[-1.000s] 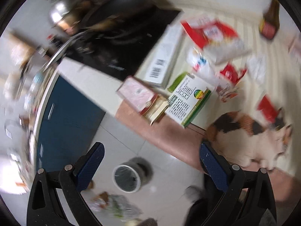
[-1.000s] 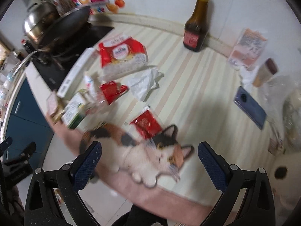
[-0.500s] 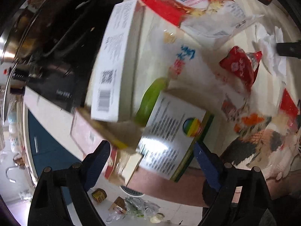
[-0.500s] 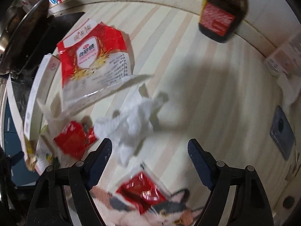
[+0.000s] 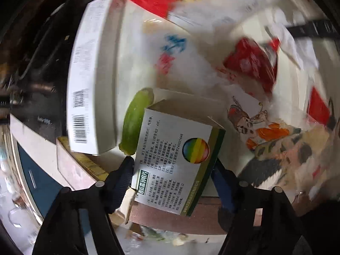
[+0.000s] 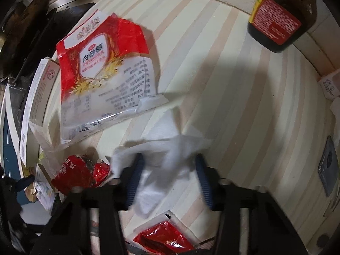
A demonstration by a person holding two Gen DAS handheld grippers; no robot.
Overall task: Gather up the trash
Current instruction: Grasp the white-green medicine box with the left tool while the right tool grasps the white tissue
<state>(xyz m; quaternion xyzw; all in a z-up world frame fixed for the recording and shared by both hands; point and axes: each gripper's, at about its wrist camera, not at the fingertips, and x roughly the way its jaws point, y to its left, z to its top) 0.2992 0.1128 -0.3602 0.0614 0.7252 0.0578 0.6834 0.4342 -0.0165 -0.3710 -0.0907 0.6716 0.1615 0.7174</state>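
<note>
The striped counter is carrying everything, with a big red-and-white sugar bag lying far left and a dark sauce bottle standing far right. My left tool is straddling the green-edged medicine box at the counter's near edge, fingers spread and touching its sides. My right tool is spread around the crumpled white tissue, just right of a red wrapper.

Sauce bottle at counter's back edge: top cut off by frame. Red packet near front edge partly behind right gripper. Cucumber partly under box. Wrappers toward back: motion-blurred, print unreadable.
</note>
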